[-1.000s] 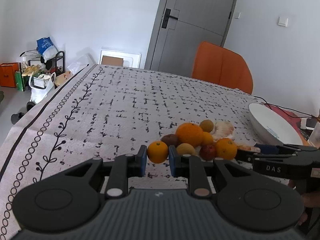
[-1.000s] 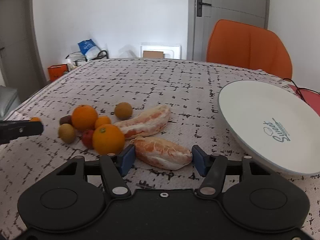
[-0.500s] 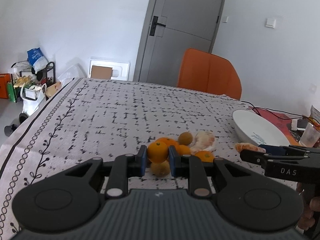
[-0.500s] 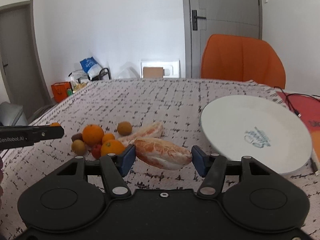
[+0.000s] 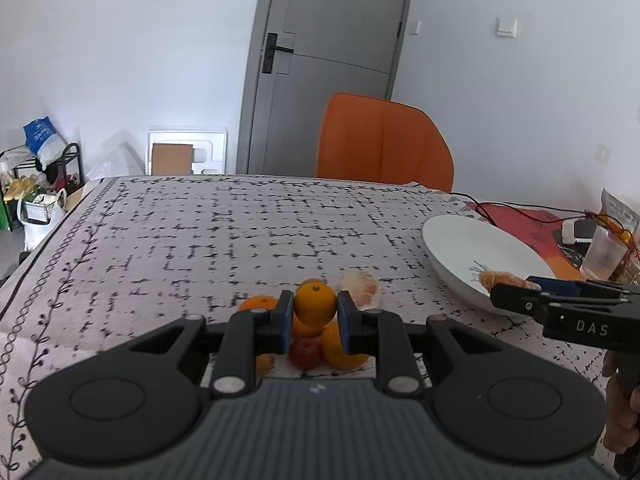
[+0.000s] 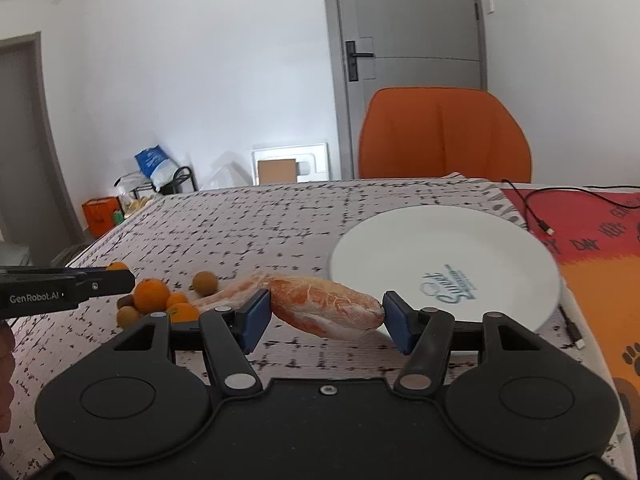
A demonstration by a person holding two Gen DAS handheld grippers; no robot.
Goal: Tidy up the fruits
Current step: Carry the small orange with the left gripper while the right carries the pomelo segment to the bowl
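The left gripper (image 5: 315, 315) squeezes a small orange (image 5: 315, 305) between its blue pads (image 5: 285, 320). The orange is up in the air, over the pile of fruit (image 5: 320, 350) on the table (image 5: 240, 232). It is round, and its little stem dot points up. In the pile sit more oranges, a red fruit (image 5: 305, 353) and a peeled piece (image 5: 360, 290), all close together. The right gripper (image 6: 326, 318) has its pads (image 6: 256, 316) wide apart but pressed on the two ends of a long pomelo slice (image 6: 326, 306). The slice lies sideways, left to right, across the gripper. Its right end dips a bit lower and comes to a thin tip. It is lifted off the table, right by the near left edge of the white plate (image 6: 460, 240). In the left view the slice (image 5: 502, 280) shows over the plate's (image 5: 472, 248) near rim. Another slice (image 6: 232, 292) lies on the table behind it, beside a brown fruit (image 6: 205, 283). An orange chair (image 6: 444, 136) stands at the far side.
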